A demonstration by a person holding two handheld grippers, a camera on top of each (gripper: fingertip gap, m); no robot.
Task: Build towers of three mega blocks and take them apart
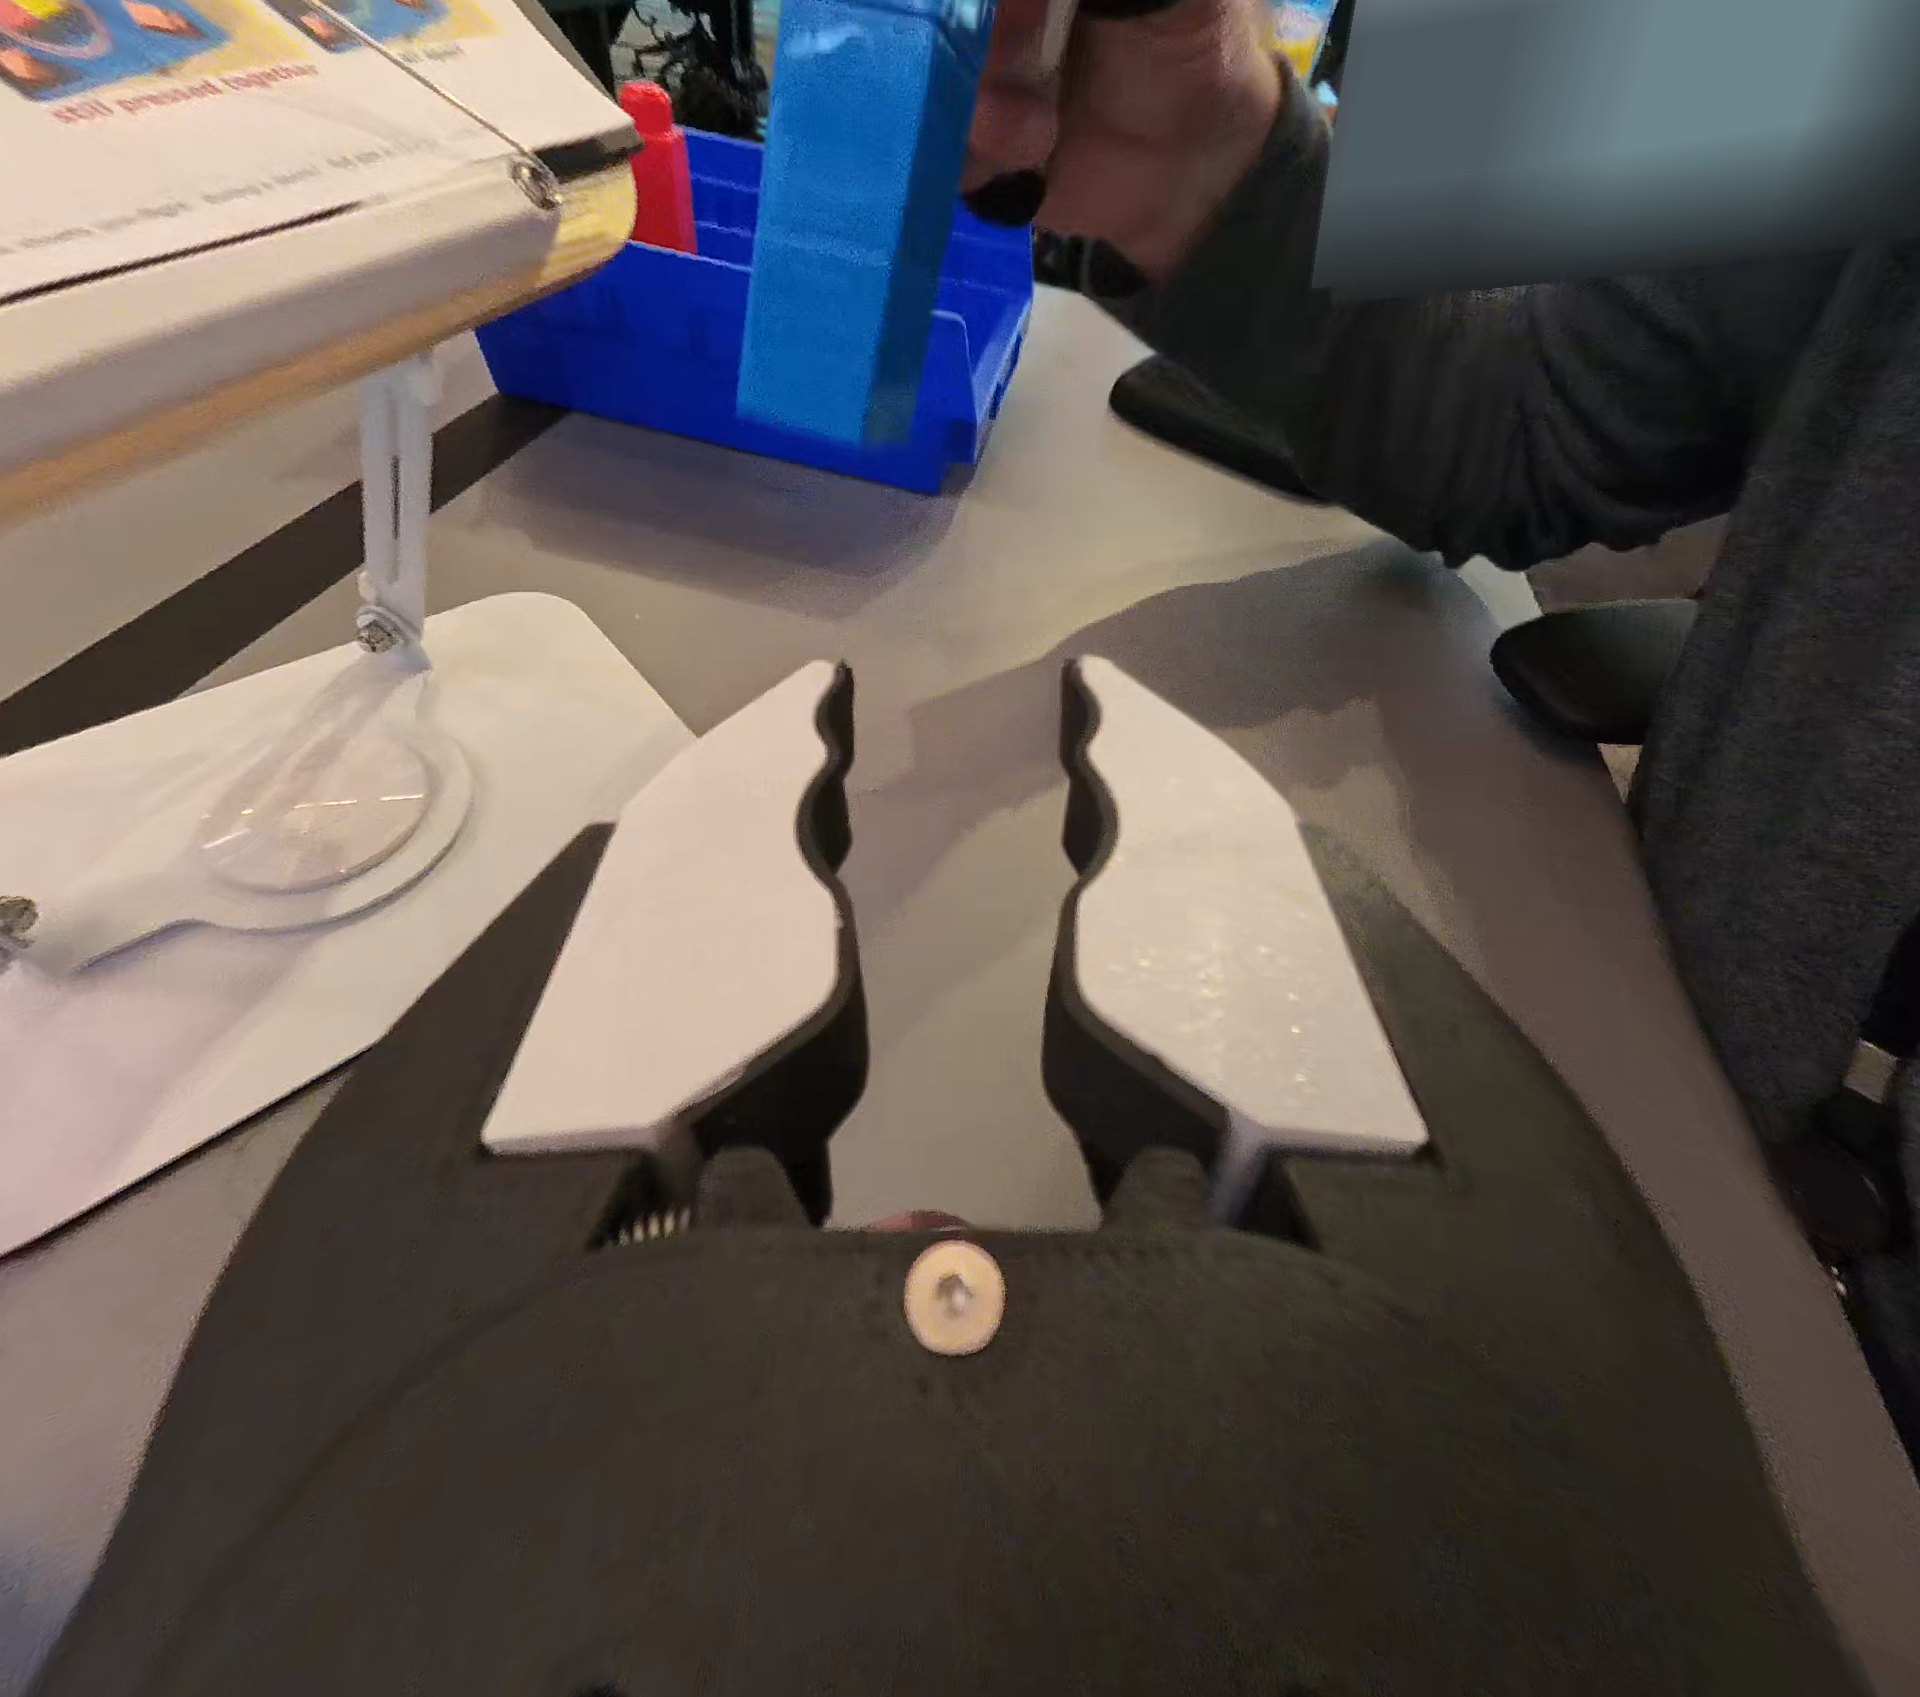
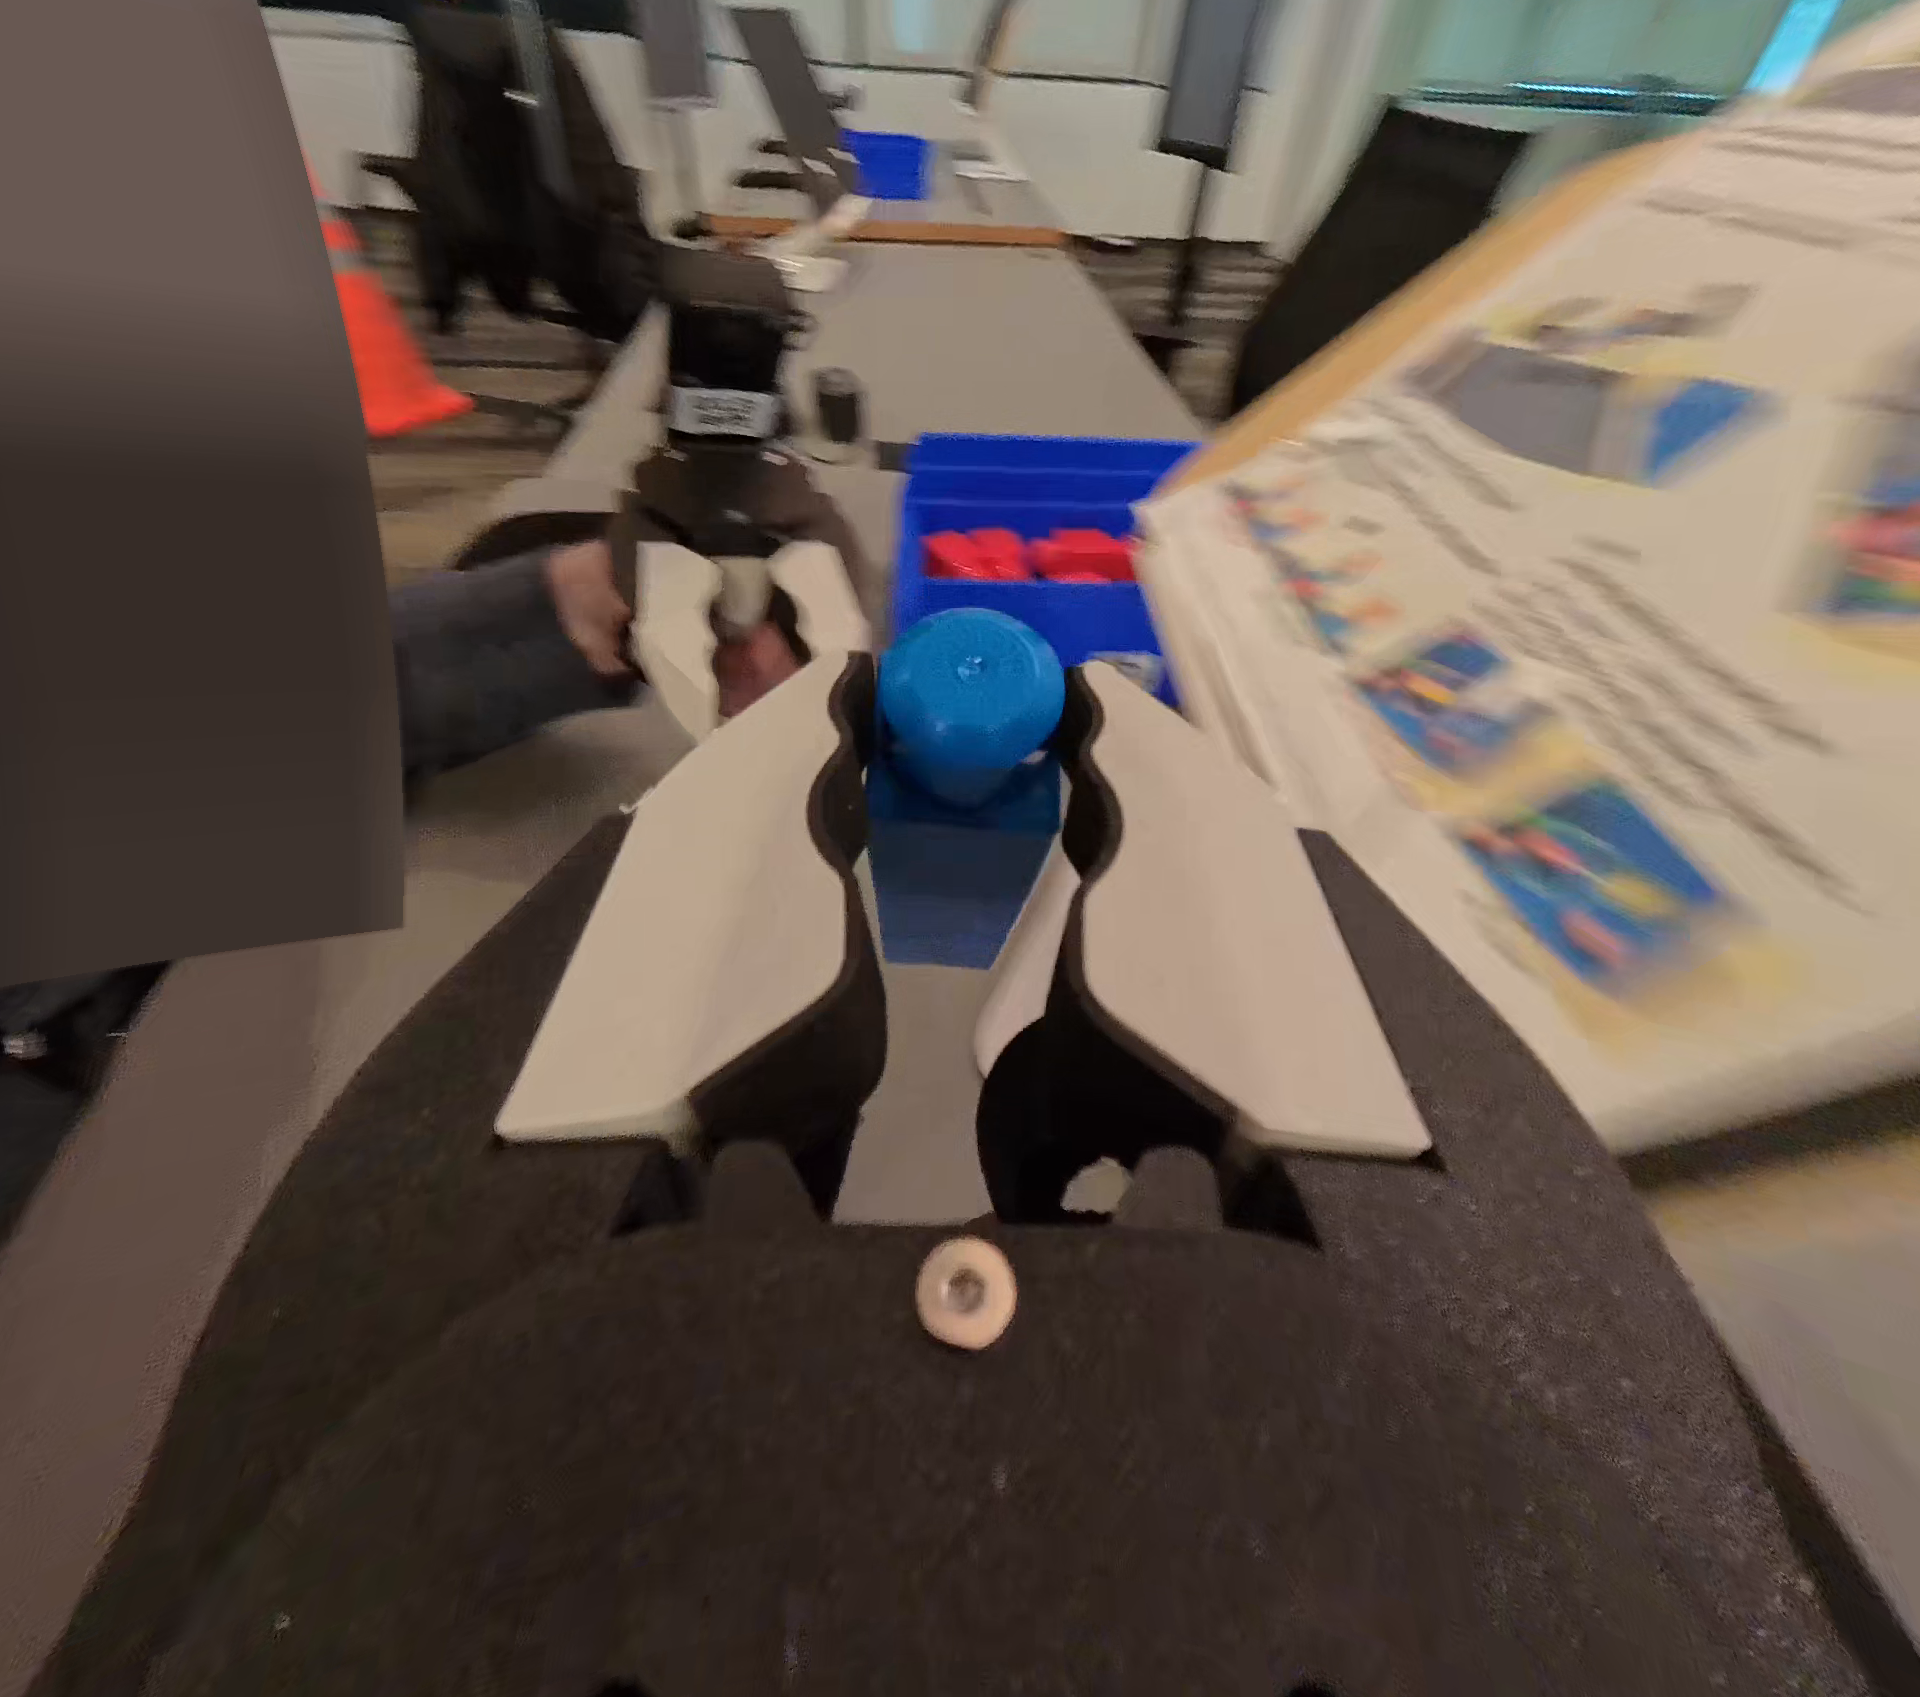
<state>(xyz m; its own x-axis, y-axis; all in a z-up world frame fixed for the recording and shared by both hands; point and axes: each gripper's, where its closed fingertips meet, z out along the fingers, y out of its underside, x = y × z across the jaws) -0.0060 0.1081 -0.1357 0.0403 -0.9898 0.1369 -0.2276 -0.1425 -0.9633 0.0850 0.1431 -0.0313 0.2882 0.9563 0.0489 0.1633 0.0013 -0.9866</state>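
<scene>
Between the fingers of the right hand-held gripper [image 2: 964, 717] sits a blue tower of blocks [image 2: 961, 800], clamped at its top and lifted above the grey table [image 1: 1039, 587] — just in front of a blue bin [image 1: 623, 338] holding red blocks [image 2: 1023, 556]. Lower down, the left hand-held gripper [image 1: 958, 712] hangs over bare table with its fingers apart, holding nothing — a stand with a printed sheet [image 1: 260, 89] to its left.

- We saw the blue tower [image 1: 873, 120] as smooth, slightly glossy plastic.
- We found the bin [image 1: 644, 338] glossy plastic too.
- The table [image 1: 1039, 567] looked matt grey.
- We noted the sleeve [image 1: 1538, 421] as dark knit cloth.
</scene>
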